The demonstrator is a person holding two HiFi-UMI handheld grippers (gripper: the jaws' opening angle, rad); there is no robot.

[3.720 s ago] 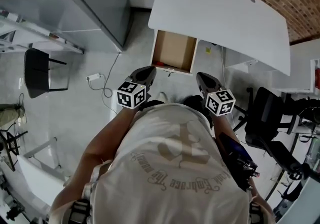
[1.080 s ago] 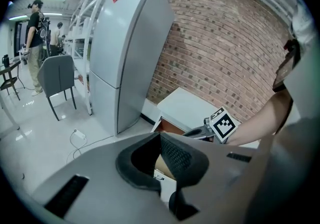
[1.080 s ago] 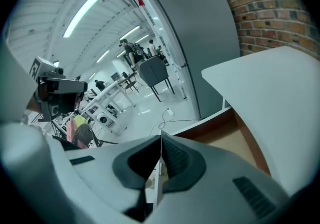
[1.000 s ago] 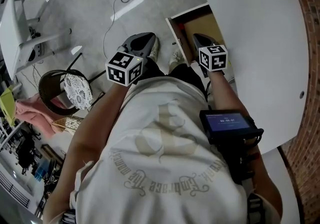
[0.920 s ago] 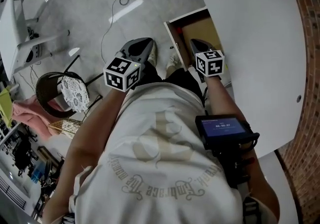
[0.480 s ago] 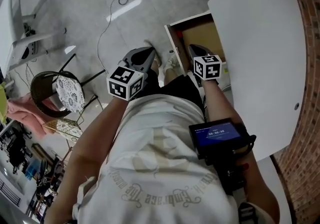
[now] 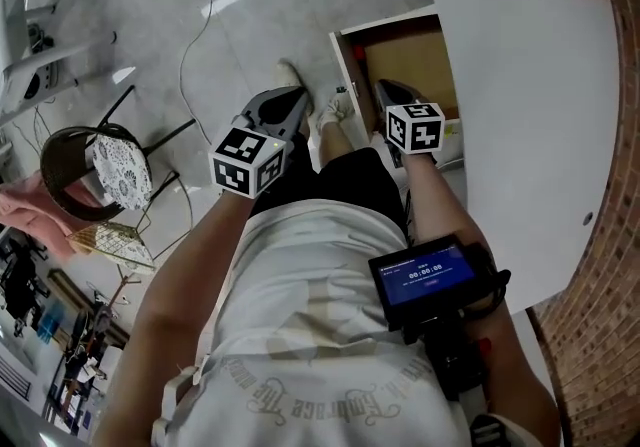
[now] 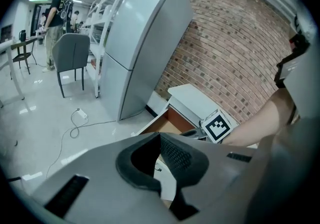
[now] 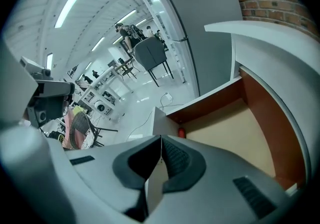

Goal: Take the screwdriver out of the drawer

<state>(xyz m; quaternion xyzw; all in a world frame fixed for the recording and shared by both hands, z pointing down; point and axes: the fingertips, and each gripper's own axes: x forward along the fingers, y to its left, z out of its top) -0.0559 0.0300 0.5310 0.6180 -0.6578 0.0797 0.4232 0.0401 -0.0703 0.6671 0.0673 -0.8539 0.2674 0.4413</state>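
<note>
Drawer (image 7: 410, 60) is pulled out from under the white bench (image 7: 530, 115). Right gripper (image 7: 386, 87) hangs over it, fingers pressed together with nothing between them. Left gripper (image 7: 296, 96) is off to the side over the floor (image 7: 200, 45), fingers also touching, empty. Screwdriver (image 9: 181, 132) is in a drawer corner, only a small red bit showing.

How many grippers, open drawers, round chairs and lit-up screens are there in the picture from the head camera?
Grippers: 2 (left gripper, right gripper)
Open drawers: 1 (drawer)
Round chairs: 1 (chair)
Lit-up screens: 1 (screen)
Total: 5
</note>
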